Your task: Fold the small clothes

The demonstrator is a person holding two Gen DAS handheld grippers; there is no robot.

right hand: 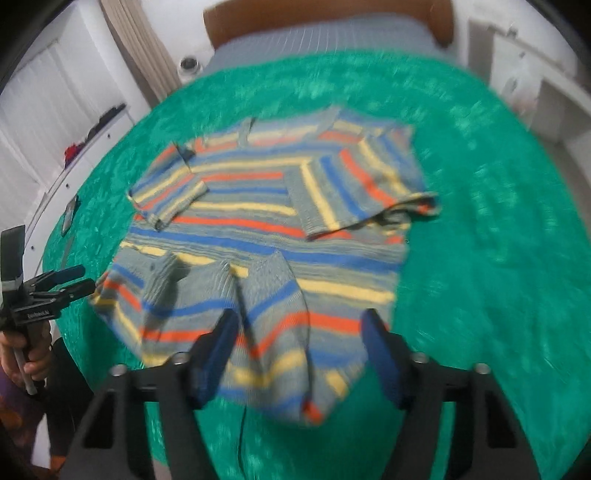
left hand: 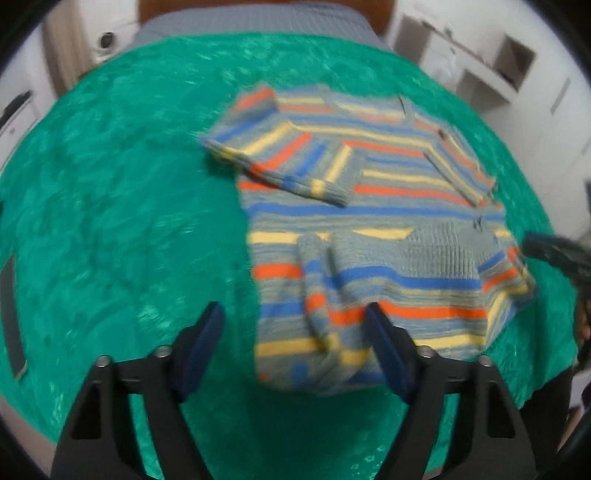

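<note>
A small striped knit sweater [left hand: 373,221] in grey, blue, orange and yellow lies on a green bedspread [left hand: 110,206]; it also shows in the right wrist view [right hand: 258,221]. Both sleeves are folded in over the chest and the hem is rumpled. My left gripper [left hand: 295,325] is open and empty, just above the sweater's near left hem. My right gripper [right hand: 299,332] is open and empty over the near hem. The left gripper also shows at the left edge of the right wrist view [right hand: 70,282]. The right gripper shows at the right edge of the left wrist view [left hand: 554,251].
The bedspread [right hand: 498,221] covers a bed with a grey sheet [right hand: 325,37] and a brown headboard [right hand: 325,14] at the far end. A dark flat phone-like object [left hand: 11,314] lies on the bedspread's left side. White shelves [left hand: 480,62] stand against the walls.
</note>
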